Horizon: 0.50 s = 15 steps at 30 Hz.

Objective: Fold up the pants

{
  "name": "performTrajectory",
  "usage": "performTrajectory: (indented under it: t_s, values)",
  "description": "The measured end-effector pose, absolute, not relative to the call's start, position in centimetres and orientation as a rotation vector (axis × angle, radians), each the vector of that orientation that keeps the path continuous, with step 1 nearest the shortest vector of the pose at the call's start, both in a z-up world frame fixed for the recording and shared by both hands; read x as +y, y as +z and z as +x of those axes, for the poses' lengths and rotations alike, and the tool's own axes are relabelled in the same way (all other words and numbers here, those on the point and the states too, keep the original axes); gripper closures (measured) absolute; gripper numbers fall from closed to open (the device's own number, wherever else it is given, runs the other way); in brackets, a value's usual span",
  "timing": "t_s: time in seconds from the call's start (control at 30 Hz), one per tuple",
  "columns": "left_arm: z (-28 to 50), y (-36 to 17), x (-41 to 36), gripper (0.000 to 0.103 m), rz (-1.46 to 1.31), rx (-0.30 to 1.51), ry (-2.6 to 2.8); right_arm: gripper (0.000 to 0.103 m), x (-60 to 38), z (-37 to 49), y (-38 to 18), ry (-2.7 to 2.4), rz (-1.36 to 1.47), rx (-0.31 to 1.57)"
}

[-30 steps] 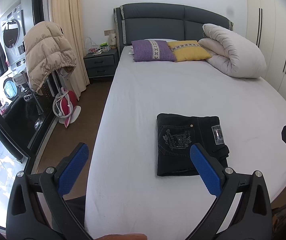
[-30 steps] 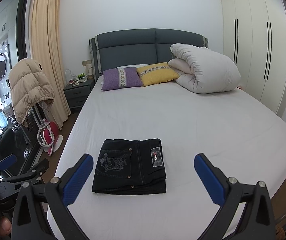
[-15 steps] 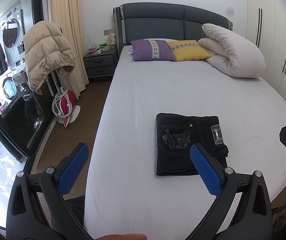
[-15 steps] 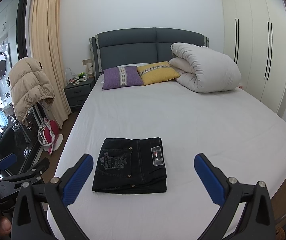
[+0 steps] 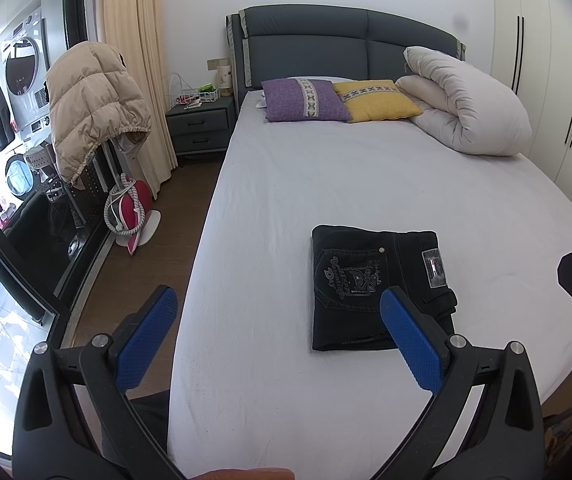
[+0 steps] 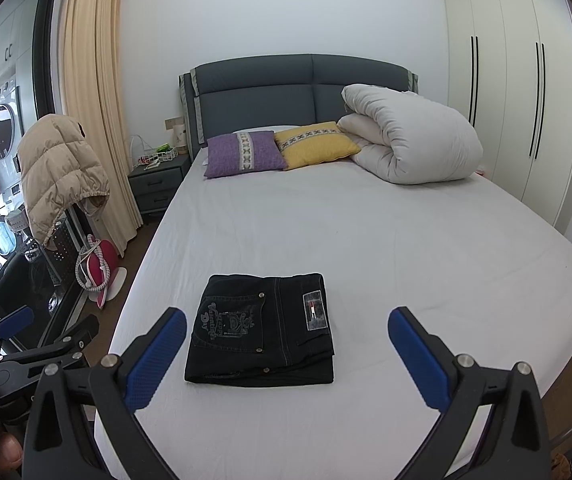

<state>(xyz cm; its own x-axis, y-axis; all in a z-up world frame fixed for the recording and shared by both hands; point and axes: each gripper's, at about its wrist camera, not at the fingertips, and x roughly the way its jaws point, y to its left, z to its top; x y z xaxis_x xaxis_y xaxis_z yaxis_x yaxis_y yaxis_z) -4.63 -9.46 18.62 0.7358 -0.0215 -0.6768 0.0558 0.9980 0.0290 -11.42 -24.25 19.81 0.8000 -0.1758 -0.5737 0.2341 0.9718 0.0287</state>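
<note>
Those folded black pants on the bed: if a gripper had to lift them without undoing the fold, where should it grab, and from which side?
Probably the near edge of the folded black pants, coming in low from the foot of the bed. The layers stack there, so one pinch could catch them all. Both grippers are open, holding nothing.

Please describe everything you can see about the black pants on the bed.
The black pants look like dark denim, folded into a compact, nearly square stack that lies flat on the white bed sheet, near the foot of the bed. On top are a back pocket with pale embroidered lettering, small metal rivets, light stitching and a rectangular grey brand patch. Folded layers show along the near edge. Only the sheet touches them; both tongs are open and apart from them.
</note>
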Motion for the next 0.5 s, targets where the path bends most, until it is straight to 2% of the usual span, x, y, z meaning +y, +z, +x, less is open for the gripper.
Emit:
performTrajectory:
  t_s: [0.5]
  values:
    - [-4.7, 18.38, -9.6, 0.0, 0.047, 0.745, -0.044, 0.0, -24.39, -11.46, 18.99, -0.212, 0.097, 0.611]
